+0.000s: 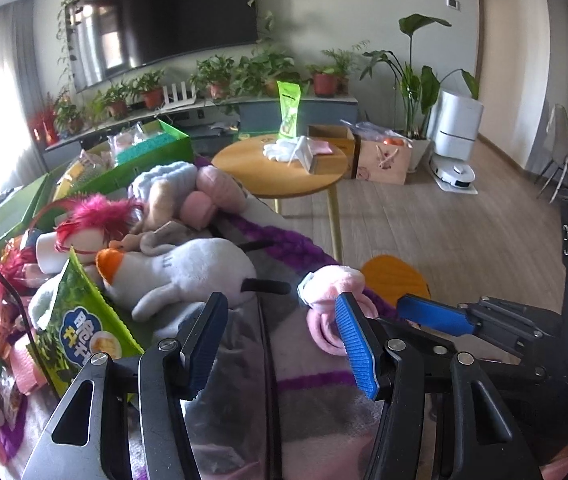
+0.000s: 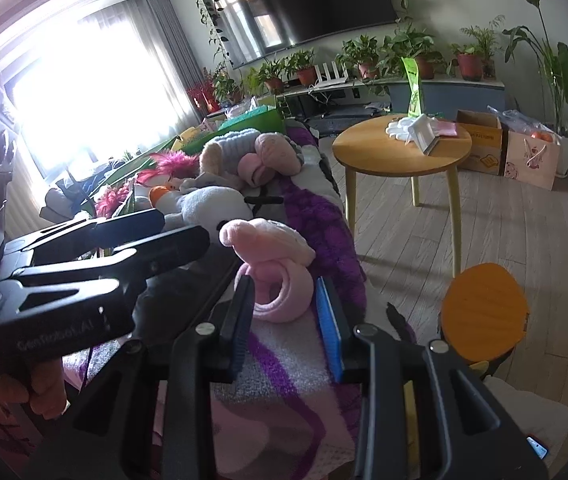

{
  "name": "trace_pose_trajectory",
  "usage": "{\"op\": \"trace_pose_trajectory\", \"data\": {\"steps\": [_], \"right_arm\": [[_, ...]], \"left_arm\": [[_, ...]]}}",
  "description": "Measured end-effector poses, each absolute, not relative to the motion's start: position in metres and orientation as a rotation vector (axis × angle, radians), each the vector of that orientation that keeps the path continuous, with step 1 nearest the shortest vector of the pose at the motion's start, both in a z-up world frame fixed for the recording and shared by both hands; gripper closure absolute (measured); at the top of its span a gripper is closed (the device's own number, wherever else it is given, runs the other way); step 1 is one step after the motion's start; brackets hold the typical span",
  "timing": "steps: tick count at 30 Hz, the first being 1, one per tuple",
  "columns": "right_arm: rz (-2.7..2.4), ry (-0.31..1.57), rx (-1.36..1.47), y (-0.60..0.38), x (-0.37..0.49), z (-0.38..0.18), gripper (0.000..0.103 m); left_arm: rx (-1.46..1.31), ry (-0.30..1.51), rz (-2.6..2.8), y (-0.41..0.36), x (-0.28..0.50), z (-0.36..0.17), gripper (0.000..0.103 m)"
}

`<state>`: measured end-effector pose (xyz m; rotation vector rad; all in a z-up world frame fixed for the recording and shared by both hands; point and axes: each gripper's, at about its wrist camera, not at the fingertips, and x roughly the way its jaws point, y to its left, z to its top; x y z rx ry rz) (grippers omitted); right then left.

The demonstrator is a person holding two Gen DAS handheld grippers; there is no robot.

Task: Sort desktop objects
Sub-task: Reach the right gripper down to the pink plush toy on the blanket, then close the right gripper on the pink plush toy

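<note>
A pink plush toy (image 2: 272, 264) with a curled tail lies on a purple, grey and pink blanket (image 2: 284, 368); it also shows in the left wrist view (image 1: 332, 292). My right gripper (image 2: 286, 312) is open, its fingers on either side of the toy's curled tail. My left gripper (image 1: 280, 340) is open over the blanket, just left of the pink toy. A white plush goose (image 1: 180, 272) with an orange beak lies beyond it. More plush toys (image 1: 188, 196) and a green snack bag (image 1: 80, 328) lie further left.
A round wooden table (image 2: 400, 152) with white items stands on the wood floor to the right. An orange stool (image 2: 484, 312) is close beside the blanket's edge. Green boxes (image 1: 152, 152), potted plants, a TV and cardboard boxes (image 2: 480, 140) lie beyond.
</note>
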<state>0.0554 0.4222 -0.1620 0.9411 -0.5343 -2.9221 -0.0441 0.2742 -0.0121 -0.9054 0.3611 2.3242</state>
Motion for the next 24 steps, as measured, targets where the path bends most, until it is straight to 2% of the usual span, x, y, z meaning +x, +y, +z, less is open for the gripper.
{"op": "trace_pose_trajectory", "data": {"steps": [10,12,13,16,24], "right_arm": [[-2.92,-0.576,1.057,0.428,0.04,-0.176,0.071],[-2.904,-0.595,1.084,0.431,0.038,-0.18,0.074],[-2.887,-0.608,1.103,0.432,0.036,-0.182,0.082],[-2.869,-0.606,1.115,0.432,0.033,-0.187,0.091],[-2.902,-0.521,1.041,0.426,0.038,-0.174,0.094]], "left_arm": [[-0.928,0.395,2.3,0.278,-0.045,-0.019,0.045],[-0.929,0.4,2.298,0.279,-0.045,-0.019,0.045],[-0.932,0.401,2.294,0.279,-0.045,-0.02,0.045],[-0.941,0.394,2.279,0.28,-0.045,-0.021,0.045],[-0.907,0.39,2.273,0.274,-0.039,-0.013,0.045]]}}
